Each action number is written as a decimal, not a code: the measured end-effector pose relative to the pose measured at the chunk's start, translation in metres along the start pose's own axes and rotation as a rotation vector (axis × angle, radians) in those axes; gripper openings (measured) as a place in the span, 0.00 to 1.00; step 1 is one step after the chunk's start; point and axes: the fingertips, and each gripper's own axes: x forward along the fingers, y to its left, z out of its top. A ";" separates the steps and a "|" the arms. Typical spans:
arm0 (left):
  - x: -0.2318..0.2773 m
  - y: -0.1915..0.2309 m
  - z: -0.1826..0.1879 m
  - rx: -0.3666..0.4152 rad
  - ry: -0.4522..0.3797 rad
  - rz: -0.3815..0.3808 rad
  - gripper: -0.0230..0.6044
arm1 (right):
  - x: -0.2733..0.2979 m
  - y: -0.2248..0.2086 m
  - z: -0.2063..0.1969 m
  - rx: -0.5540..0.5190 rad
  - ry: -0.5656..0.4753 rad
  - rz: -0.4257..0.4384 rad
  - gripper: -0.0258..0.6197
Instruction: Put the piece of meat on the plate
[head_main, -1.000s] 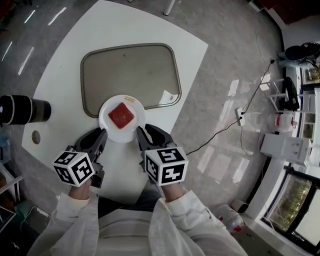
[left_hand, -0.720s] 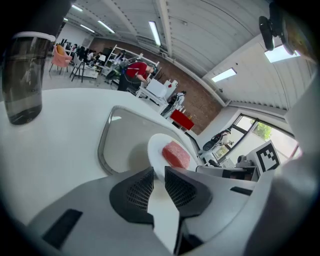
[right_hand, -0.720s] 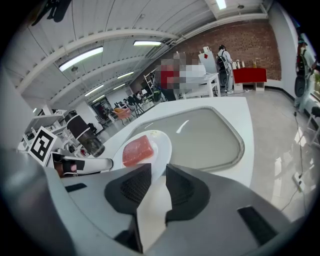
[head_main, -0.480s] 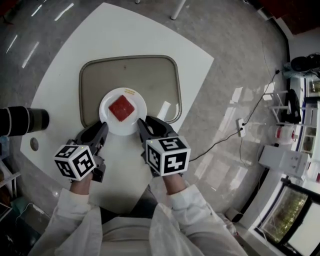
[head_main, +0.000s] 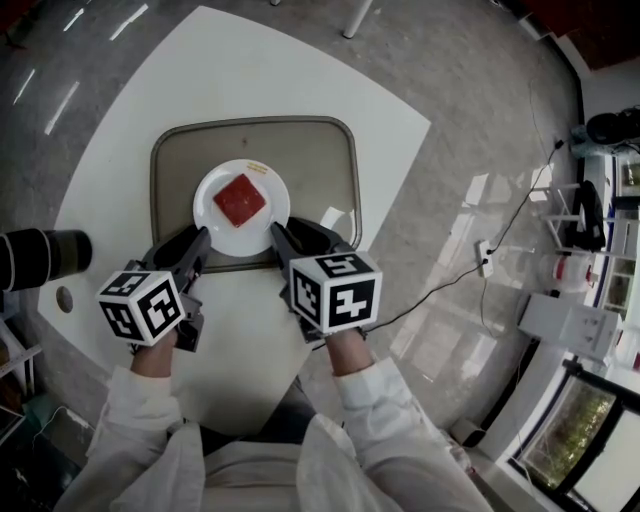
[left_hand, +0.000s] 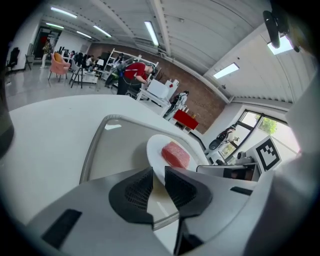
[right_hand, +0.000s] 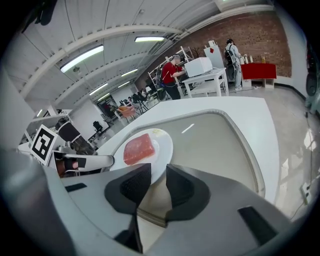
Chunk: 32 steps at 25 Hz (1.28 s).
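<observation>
A square red piece of meat (head_main: 240, 200) lies in the middle of a white round plate (head_main: 216, 232). The plate hangs over the near half of a grey tray (head_main: 310, 160) on the white table. My left gripper (head_main: 200, 238) is shut on the plate's near-left rim. My right gripper (head_main: 276, 232) is shut on its near-right rim. In the left gripper view the plate (left_hand: 156, 146) runs in between the pads (left_hand: 139, 189), with the meat (left_hand: 175, 154) just beyond. In the right gripper view the plate (right_hand: 162, 145) carries the meat (right_hand: 137, 148) the same way.
A black cylinder (head_main: 40, 255) lies at the table's left edge, next to a small round hole (head_main: 64, 299). The table's near edge runs just under my forearms. A power strip and cable (head_main: 482, 240) lie on the floor to the right.
Both grippers have carried the plate with the meat away from me, from the bare table in front of the tray to over the tray's near half.
</observation>
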 end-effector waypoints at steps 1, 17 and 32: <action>0.001 0.000 0.002 0.004 0.003 0.001 0.15 | 0.000 0.000 0.002 0.000 -0.001 0.000 0.19; 0.030 0.005 0.004 0.088 0.114 0.048 0.15 | 0.015 -0.019 0.011 -0.017 0.071 -0.037 0.20; 0.032 0.006 0.004 0.186 0.113 0.086 0.16 | 0.018 -0.020 0.010 -0.082 0.058 -0.084 0.20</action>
